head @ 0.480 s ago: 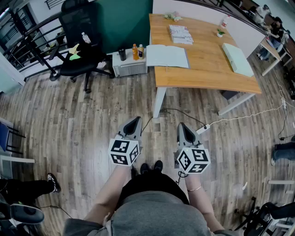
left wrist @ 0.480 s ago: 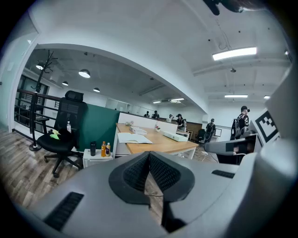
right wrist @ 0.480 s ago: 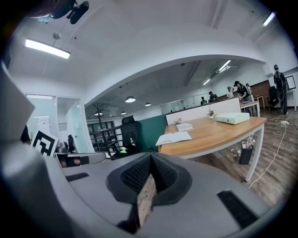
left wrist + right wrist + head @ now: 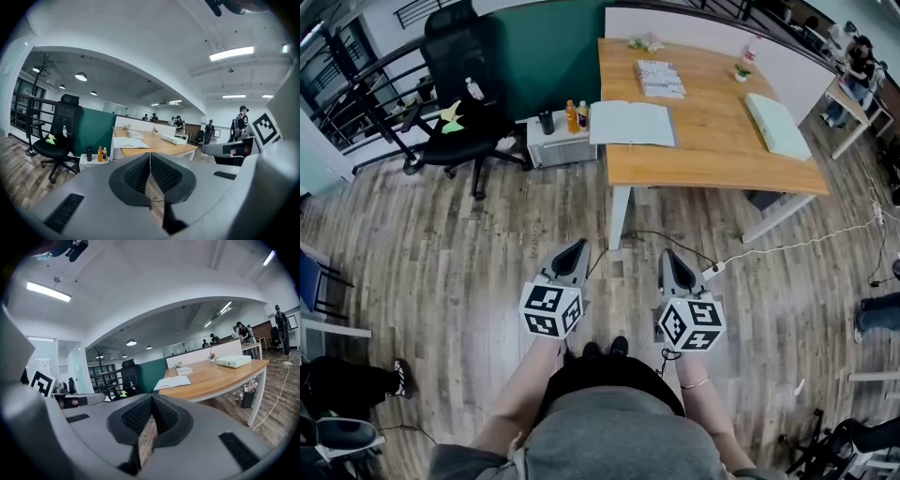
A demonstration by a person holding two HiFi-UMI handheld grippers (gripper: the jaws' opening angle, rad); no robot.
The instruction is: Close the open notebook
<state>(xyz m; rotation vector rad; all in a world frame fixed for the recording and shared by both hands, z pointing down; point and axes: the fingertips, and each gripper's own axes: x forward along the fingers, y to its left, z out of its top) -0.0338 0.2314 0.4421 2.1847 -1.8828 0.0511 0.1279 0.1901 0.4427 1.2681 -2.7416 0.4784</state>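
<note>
An open notebook (image 4: 632, 123) with white pages lies at the near left corner of the wooden table (image 4: 722, 150); it also shows in the left gripper view (image 4: 129, 142) and the right gripper view (image 4: 173, 382). Both grippers hang over the wooden floor, well short of the table. My left gripper (image 4: 577, 247) is shut with nothing between its jaws. My right gripper (image 4: 668, 255) is shut and empty too. Each points roughly level toward the table.
On the table lie a stack of printed papers (image 4: 660, 79), a pale green box (image 4: 777, 125), a small plant (image 4: 742, 70) and a bottle (image 4: 757, 44). A low white cabinet (image 4: 557, 141) with bottles and a black office chair (image 4: 459, 84) stand left of it. A cable (image 4: 787, 244) crosses the floor.
The table and chair sit slightly higher in the head view, and my feet have shifted; both grippers keep their place in the picture and stay shut.
</note>
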